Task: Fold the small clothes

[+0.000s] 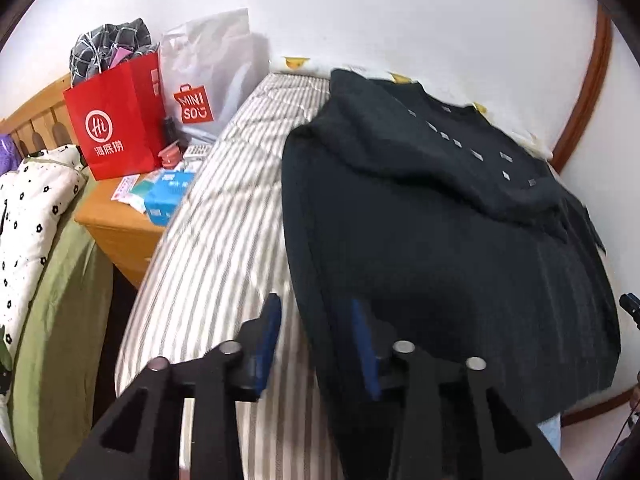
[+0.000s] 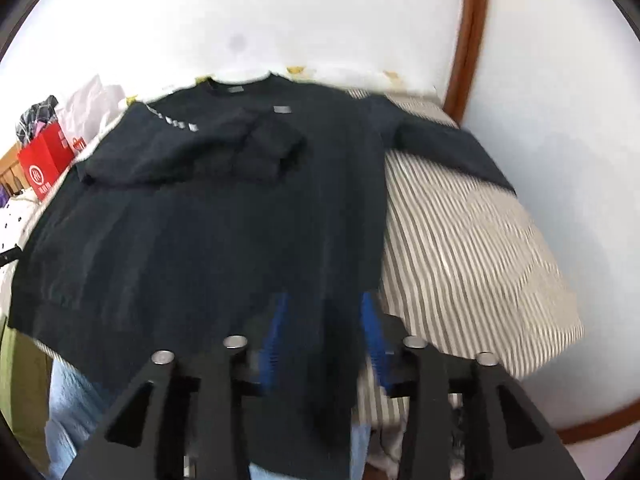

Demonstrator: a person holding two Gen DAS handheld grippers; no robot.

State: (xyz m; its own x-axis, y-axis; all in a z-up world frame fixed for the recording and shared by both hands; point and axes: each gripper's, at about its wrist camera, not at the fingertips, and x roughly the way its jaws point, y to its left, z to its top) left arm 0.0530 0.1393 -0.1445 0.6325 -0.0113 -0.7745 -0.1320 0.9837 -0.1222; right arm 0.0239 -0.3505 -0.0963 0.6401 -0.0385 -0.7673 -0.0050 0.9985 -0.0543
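A black sweatshirt (image 1: 440, 216) lies spread on a grey-and-white striped bed (image 1: 224, 208). Its left sleeve is folded across the chest; small grey marks run along it. My left gripper (image 1: 316, 312) is open, hovering over the shirt's left hem edge, one finger over the stripes, one over the cloth. In the right wrist view the sweatshirt (image 2: 208, 232) fills the middle, its right sleeve (image 2: 444, 144) stretched out over the bed (image 2: 472, 248). My right gripper (image 2: 324, 308) is open above the shirt's lower right hem.
A wooden nightstand (image 1: 120, 228) left of the bed holds a red paper bag (image 1: 116, 120), a white Miniso bag (image 1: 208, 80) and blue packets (image 1: 168, 196). A floral quilt (image 1: 32, 208) lies at far left. White wall behind, brown trim (image 1: 592, 80).
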